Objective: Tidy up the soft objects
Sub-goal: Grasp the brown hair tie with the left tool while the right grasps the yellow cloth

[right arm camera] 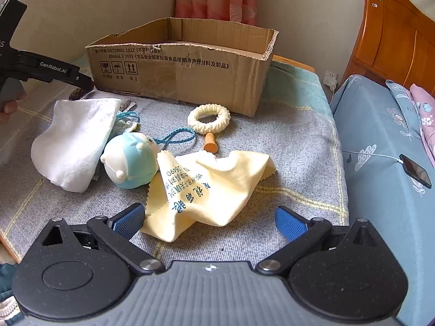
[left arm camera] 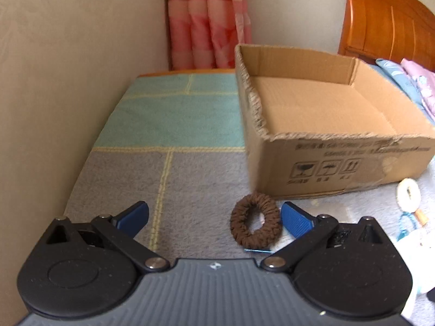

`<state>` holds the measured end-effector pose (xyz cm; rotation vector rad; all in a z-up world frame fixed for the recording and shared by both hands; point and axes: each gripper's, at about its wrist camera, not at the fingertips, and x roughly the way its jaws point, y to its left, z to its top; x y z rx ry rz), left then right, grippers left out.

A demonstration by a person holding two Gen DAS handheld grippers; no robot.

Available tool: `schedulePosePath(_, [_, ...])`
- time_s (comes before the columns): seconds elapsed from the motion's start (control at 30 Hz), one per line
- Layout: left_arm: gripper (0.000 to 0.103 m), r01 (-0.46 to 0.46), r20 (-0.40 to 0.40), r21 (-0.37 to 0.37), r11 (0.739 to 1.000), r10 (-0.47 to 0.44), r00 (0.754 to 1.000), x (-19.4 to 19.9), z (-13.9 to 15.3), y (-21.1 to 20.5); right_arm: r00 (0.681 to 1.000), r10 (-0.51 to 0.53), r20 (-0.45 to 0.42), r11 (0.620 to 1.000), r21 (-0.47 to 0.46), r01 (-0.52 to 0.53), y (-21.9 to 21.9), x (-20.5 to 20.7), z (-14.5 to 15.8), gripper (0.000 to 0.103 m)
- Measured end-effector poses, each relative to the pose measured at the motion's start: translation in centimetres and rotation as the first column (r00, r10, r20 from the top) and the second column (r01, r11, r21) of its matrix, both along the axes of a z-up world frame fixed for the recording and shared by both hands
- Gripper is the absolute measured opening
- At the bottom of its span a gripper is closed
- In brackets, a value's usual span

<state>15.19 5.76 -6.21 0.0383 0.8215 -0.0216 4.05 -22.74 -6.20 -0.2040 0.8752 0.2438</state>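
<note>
Left gripper open, brown scrunchie by its right finger (cardboard box just beyond). Right gripper open over yellow cloth.

We count one open brown cardboard box | two knitted hair scrunchies, one brown, one cream | two cloths, one pale yellow printed, one white folded | one blue-and-white round plush toy | one small orange peg
</note>
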Motion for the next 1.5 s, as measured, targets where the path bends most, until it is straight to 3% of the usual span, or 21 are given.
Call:
schedulePosePath(0.23, [0.103,-0.049,-0.03,0.071,0.996,0.051,0.998,0.0,-1.2,2.5,1.0,0.019,-0.004,1.0,0.02,-0.019,-0.2,0.4,-0.3,0.103])
schedulePosePath(0.37, [0.103,-0.071,-0.036,-0.039,0.997,0.07,0.997,-0.3,-1.9,4.1,1.0,0.031,-0.001,0.999,0.032,-0.031,-0.5,0.5,-0.4,0.103])
schedulePosePath(0.57, [0.103,-0.082,-0.024,-0.036,0.996,0.081,0.996,-0.8,-2.2,4.6,0.999,0.038,0.025,0.998,0.04,-0.039,-0.6,0.1,-0.5,0.103])
schedulePosePath(0.67, [0.098,-0.046,-0.01,-0.023,0.999,0.046,0.999,-1.0,-1.8,3.5,0.998,0.048,0.042,0.998,0.045,-0.05,-0.7,0.0,-0.6,0.103])
schedulePosePath(1.0, [0.055,0.037,0.011,-0.035,0.999,-0.037,0.999,-0.8,-1.1,1.3,0.996,0.064,0.066,0.997,0.045,-0.067,-1.0,0.7,-0.6,0.103])
schedulePosePath(1.1, [0.054,0.037,0.016,-0.037,0.999,-0.036,0.999,-0.7,-1.1,0.9,0.994,0.07,0.085,0.997,0.04,-0.073,-0.9,1.2,-0.7,0.103])
schedulePosePath(1.2, [0.046,0.048,0.015,-0.04,0.998,-0.047,0.999,-0.7,-1.1,0.8,0.992,0.08,0.094,0.996,0.035,-0.083,-0.5,1.6,-0.8,0.103])
schedulePosePath(1.27, [0.041,0.06,0.013,-0.04,0.997,-0.059,0.998,-0.7,-1.0,0.7,0.989,0.103,0.108,0.994,0.02,-0.105,-0.2,1.5,-0.6,0.099])
schedulePosePath(1.33, [0.038,0.064,0.008,-0.044,0.997,-0.064,0.998,-0.6,-0.9,0.7,0.987,0.119,0.109,0.992,0.032,-0.123,-0.1,1.4,-0.3,0.082])
schedulePosePath(1.5, [0.032,0.076,0.005,-0.05,0.996,-0.076,0.997,-0.8,-0.8,1.0,0.989,0.101,0.107,0.994,0.026,-0.104,-0.1,0.9,0.3,0.053])
